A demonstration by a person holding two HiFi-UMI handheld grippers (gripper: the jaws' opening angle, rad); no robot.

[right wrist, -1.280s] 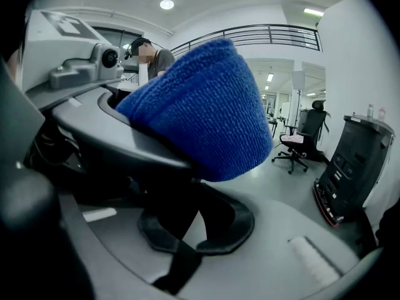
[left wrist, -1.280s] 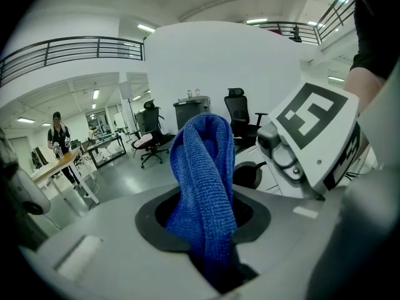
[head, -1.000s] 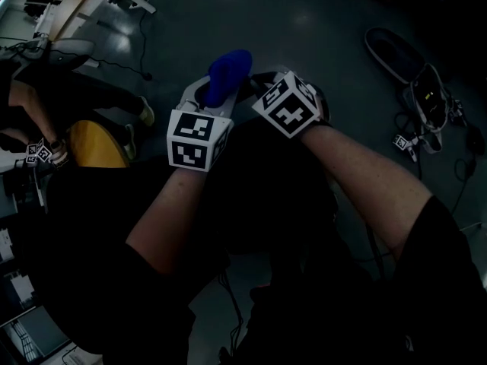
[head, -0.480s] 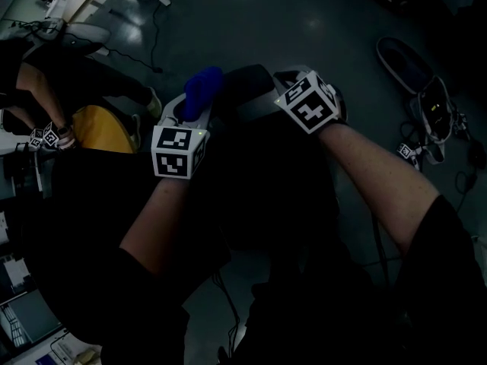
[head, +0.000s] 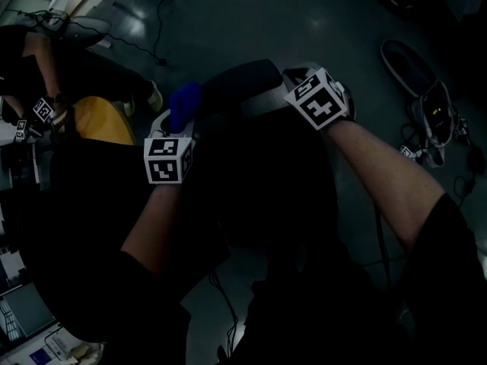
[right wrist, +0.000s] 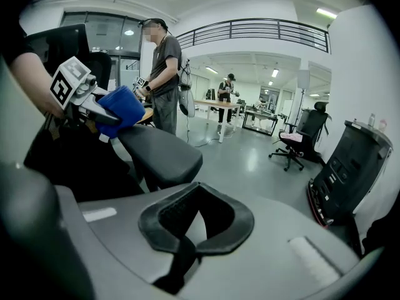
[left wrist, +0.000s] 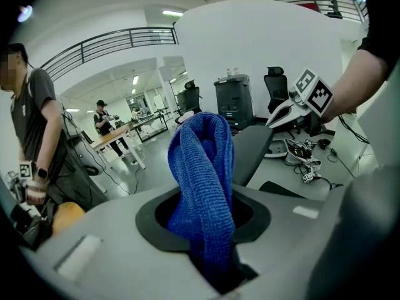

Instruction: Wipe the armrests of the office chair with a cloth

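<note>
The office chair's dark armrest pad [head: 236,80] [right wrist: 159,152] [left wrist: 251,150] lies between my two grippers. My left gripper [head: 181,119] [left wrist: 215,255] is shut on a blue knitted cloth [head: 184,103] [left wrist: 203,180], which stands up out of its jaws at the pad's left end. In the right gripper view the cloth [right wrist: 122,108] rests against that end of the pad. My right gripper [head: 295,78] [right wrist: 190,233] is shut with nothing in it, just off the pad's other end. The chair's seat and back are a black mass below my arms.
A person [head: 42,67] [right wrist: 164,74] stands close on the left beside a yellow round object [head: 95,124]. Cables and a bag [head: 430,105] lie on the floor at right. A black cabinet [right wrist: 347,167], other chairs and desks stand further off.
My left gripper has carried the cloth left along the armrest, away from the right gripper, baring the pad's top. The right gripper shifted slightly right.
</note>
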